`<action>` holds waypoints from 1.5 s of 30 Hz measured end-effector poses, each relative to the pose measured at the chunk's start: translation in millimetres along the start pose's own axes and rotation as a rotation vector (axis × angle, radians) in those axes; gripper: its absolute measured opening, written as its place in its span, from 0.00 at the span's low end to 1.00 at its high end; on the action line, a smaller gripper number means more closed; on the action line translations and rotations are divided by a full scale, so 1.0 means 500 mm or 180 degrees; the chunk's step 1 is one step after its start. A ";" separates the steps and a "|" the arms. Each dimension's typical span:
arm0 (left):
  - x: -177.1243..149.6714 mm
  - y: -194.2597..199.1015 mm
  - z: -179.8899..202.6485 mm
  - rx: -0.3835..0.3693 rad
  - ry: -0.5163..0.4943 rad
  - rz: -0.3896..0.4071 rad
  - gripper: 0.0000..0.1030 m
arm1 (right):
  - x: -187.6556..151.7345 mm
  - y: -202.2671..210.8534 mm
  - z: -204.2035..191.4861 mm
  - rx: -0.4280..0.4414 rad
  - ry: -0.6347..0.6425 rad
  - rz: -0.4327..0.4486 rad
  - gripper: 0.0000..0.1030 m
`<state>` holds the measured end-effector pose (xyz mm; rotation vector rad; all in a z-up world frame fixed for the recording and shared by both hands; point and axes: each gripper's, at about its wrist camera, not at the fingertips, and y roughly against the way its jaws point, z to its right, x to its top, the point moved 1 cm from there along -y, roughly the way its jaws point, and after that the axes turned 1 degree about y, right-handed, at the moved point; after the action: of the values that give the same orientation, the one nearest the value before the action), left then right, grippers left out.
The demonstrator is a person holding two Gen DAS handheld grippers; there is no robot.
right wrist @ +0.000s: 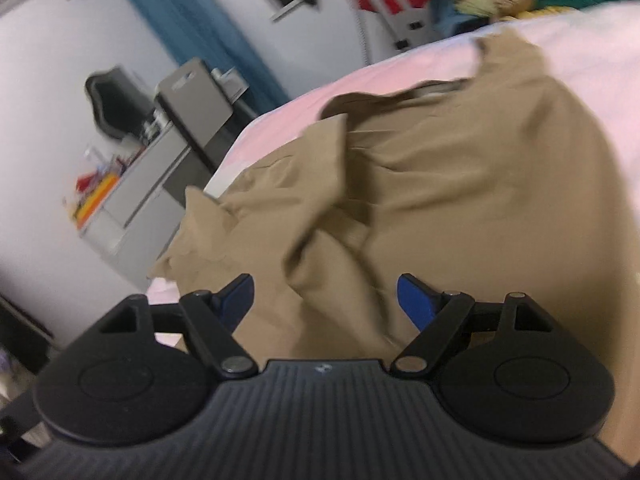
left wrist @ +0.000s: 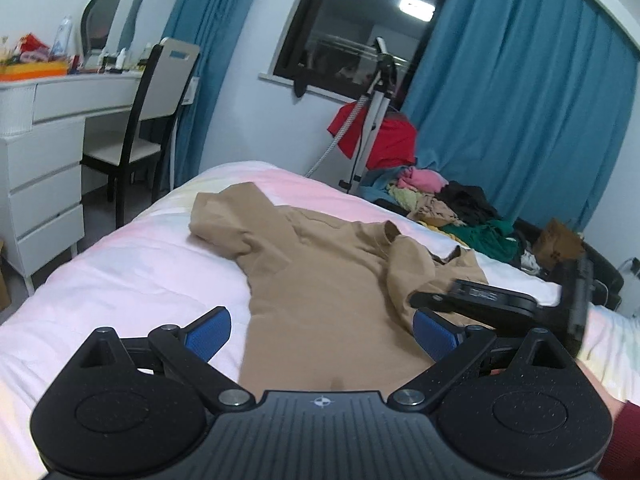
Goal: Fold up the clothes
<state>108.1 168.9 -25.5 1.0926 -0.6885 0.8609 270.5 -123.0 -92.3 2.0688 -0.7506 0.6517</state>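
Tan T-shirt (left wrist: pixel 320 264) lies spread on the bed (left wrist: pixel 132 264), right sleeve crumpled inward. My left tongs (left wrist: pixel 320 332) and right tongs (right wrist: pixel 326 298) both spread, empty, hovering above it. Risk: pinching a single layer drags the bunched sleeve crooked.

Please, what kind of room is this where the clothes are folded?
Most likely a home bedroom. A tan shirt lies spread on a bed with pale pink bedding, a white dressing table with a mirror stands by the wall, and blue curtains frame a dark window.
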 end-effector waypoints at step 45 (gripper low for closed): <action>-0.057 -0.005 0.067 0.0121 -0.0183 -0.0099 0.96 | -0.168 0.248 -0.106 -0.0263 0.0669 0.0360 0.46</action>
<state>93.6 129.6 -39.4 1.1632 -0.7036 0.8213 116.2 -115.6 -55.9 1.8587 -0.7630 0.8718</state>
